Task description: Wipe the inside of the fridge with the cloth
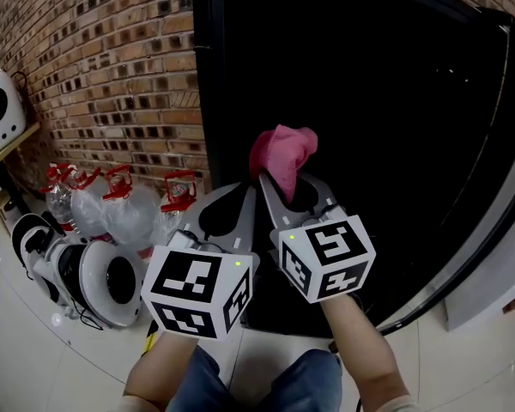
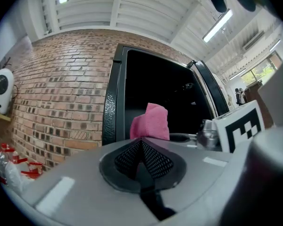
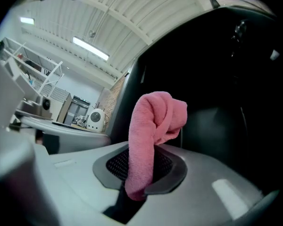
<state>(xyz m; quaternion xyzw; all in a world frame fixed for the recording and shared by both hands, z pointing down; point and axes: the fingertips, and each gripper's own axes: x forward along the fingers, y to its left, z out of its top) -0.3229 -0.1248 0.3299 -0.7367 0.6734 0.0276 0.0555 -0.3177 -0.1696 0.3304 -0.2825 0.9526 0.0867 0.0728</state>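
Standing square to the open fridge [image 1: 208,75], black and deep inside, right beside a brick wall [image 1: 112,67]. Clamping the pink cloth [image 3: 155,117] tight in the right gripper [image 3: 140,173], leaving a bunched wad poking up past the tips and a tail hanging down through the slot. Carrying nothing in the left gripper [image 2: 142,147], pinched fully together and riding just beside its partner. Holding the cloth up at the mouth of the cabinet, apparently short of any wall or shelf, though too dark in there to call for sure. Got the cloth, got the door open, not yet wiping by the look of it. Left to do: reaching in and rubbing down the whole interior.
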